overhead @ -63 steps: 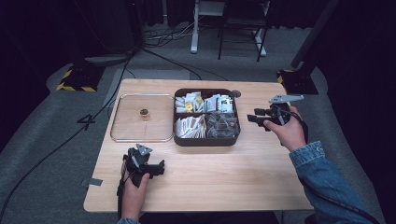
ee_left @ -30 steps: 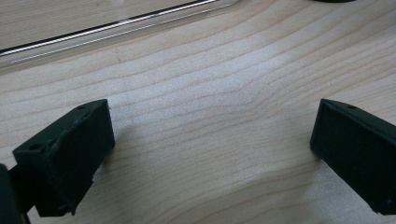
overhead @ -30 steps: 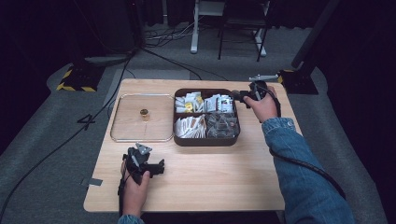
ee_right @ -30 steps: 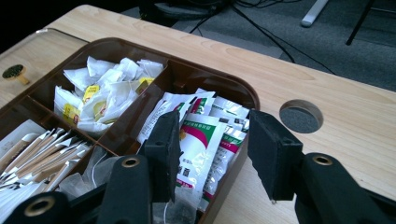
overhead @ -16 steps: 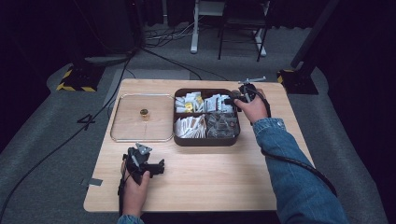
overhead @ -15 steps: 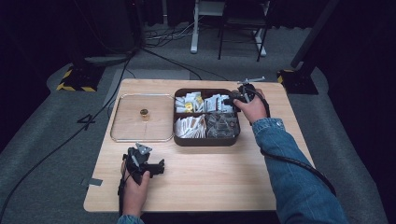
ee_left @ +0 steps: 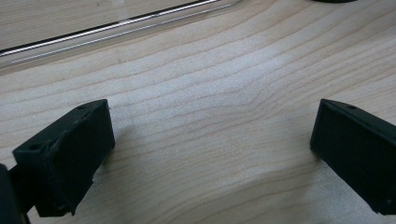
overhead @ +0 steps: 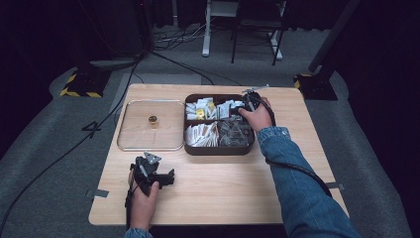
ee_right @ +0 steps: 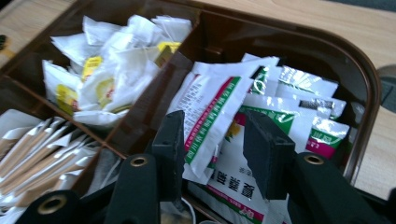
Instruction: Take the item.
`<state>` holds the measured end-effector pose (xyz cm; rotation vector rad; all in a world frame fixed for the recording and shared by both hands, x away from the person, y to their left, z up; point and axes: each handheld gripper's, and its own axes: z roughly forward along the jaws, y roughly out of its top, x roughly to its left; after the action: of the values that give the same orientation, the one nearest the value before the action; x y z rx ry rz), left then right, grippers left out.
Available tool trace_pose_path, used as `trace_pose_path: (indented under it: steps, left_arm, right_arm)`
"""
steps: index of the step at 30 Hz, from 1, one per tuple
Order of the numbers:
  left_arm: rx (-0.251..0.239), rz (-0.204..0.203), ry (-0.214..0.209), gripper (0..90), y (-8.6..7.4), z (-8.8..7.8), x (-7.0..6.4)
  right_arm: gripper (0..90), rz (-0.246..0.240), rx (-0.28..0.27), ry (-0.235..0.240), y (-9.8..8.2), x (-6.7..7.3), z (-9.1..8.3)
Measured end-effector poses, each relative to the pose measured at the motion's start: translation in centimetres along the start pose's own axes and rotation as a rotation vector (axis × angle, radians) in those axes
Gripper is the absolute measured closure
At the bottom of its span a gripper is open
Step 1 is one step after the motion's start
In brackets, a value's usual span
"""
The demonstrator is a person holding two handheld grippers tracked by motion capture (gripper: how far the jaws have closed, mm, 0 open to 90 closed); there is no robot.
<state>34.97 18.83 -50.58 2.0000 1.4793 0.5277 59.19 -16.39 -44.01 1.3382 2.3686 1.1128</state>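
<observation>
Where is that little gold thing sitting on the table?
In the high view, the small gold object sits alone on the clear tray, on the table's left half, just left of the brown compartment box.
</observation>
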Motion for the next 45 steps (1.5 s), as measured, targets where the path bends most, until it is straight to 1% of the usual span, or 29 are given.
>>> trace_pose_path:
  steps: [4,6,8,12,15,20,26,27,28,29,30,31,32,33,34,38,40,42,45]
  left_arm:
    - [0.000,0.000,0.000,0.1,0.0,0.0,0.0]
    - [0.000,0.000,0.000,0.1,0.0,0.0,0.0]
    - [0.000,0.000,0.000,0.1,0.0,0.0,0.0]
    - [0.000,0.000,0.000,0.1,0.0,0.0,0.0]
    - [0.000,0.000,0.000,0.1,0.0,0.0,0.0]
    - [0.000,0.000,0.000,0.1,0.0,0.0,0.0]
    - [0.000,0.000,0.000,0.1,0.0,0.0,0.0]
    - [0.000,0.000,0.000,0.1,0.0,0.0,0.0]
    - [0.000,0.000,0.000,0.1,0.0,0.0,0.0]
    - [0.000,0.000,0.000,0.1,0.0,0.0,0.0]
    - [0.000,0.000,0.000,0.1,0.0,0.0,0.0]
    - [0.000,0.000,0.000,0.1,0.0,0.0,0.0]
    - [0.000,0.000,0.000,0.1,0.0,0.0,0.0]
    - [0.000,0.000,0.000,0.1,0.0,0.0,0.0]
    - [0.000,0.000,0.000,0.1,0.0,0.0,0.0]
    - [0.000,0.000,0.000,0.1,0.0,0.0,0.0]
    - [0.000,0.000,0.000,0.1,0.0,0.0,0.0]
    - [0.000,0.000,0.000,0.1,0.0,0.0,0.0]
    - [-0.002,-0.002,0.000,0.1,0.0,0.0,0.0]
  right_arm:
    - [62.6,0.025,-0.009,-0.002,-0.1,-0.1,0.1]
    - [63.5,0.031,-0.024,0.013,0.1,0.1,0.0]
    - [63.9,0.028,-0.029,0.027,0.5,0.4,0.1]
    - [64.3,0.034,-0.036,0.032,0.8,0.7,0.2]
    - [64.6,0.022,-0.031,0.039,1.0,1.3,0.7]
    - [64.6,0.020,-0.024,0.029,1.2,1.7,1.3]
    - [65.0,0.040,-0.002,0.009,1.1,2.1,2.6]
    - [66.0,0.049,-0.001,0.007,1.1,2.2,2.8]
    - [70.0,0.057,0.003,0.011,1.1,2.2,3.2]
    - [70.0,0.057,0.003,0.011,1.1,2.2,3.2]
    - [73.6,0.073,0.018,0.018,1.0,2.3,3.5]
    - [73.6,0.073,0.018,0.018,1.0,2.3,3.5]
    - [76.2,0.079,0.021,0.016,1.0,2.4,3.6]
    - [81.6,0.084,0.012,0.004,1.0,2.5,3.5]
    - [82.3,0.092,0.008,0.007,1.1,2.5,3.4]
    - [83.0,0.096,0.001,-0.005,1.1,2.7,3.1]
    - [83.4,0.106,-0.005,-0.016,1.3,2.7,2.5]
    - [83.4,0.109,-0.013,-0.017,1.3,2.6,2.2]
    - [83.5,0.111,-0.029,-0.016,1.6,2.6,1.3]
